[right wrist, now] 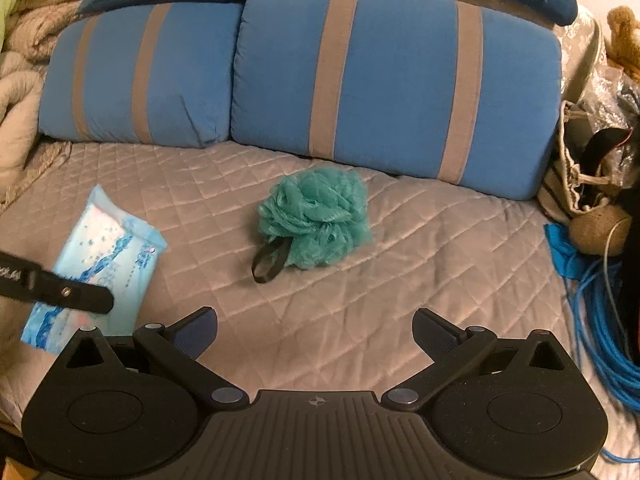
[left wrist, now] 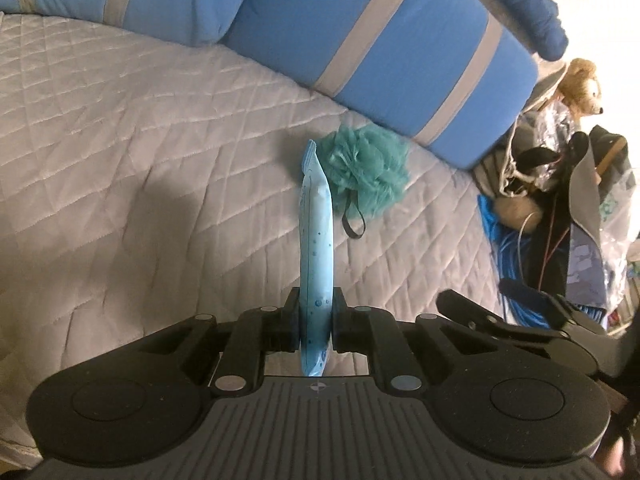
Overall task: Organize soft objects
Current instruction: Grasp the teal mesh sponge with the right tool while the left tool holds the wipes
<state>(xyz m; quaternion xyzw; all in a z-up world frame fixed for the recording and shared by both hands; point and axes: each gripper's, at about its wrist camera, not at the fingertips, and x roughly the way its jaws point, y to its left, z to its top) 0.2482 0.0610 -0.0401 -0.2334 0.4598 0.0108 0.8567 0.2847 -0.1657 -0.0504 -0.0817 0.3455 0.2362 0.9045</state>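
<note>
- While my left gripper point(left wrist: 315, 322) pinches the wipes pack point(left wrist: 317, 248) edge-on above the quilt point(left wrist: 140, 160), the grip looks low on the pack.
- Floppy pack: it could sag or slip out.
- Right gripper point(right wrist: 316, 334) hangs open, holding nothing.
- Loofah point(right wrist: 316, 220) sits by the pillow point(right wrist: 396, 80); its loop point(right wrist: 270, 260) could snag.

Dim, warm indoor light — soft shadows, strong fisheye bending, blurred, vignetted corners.
</note>
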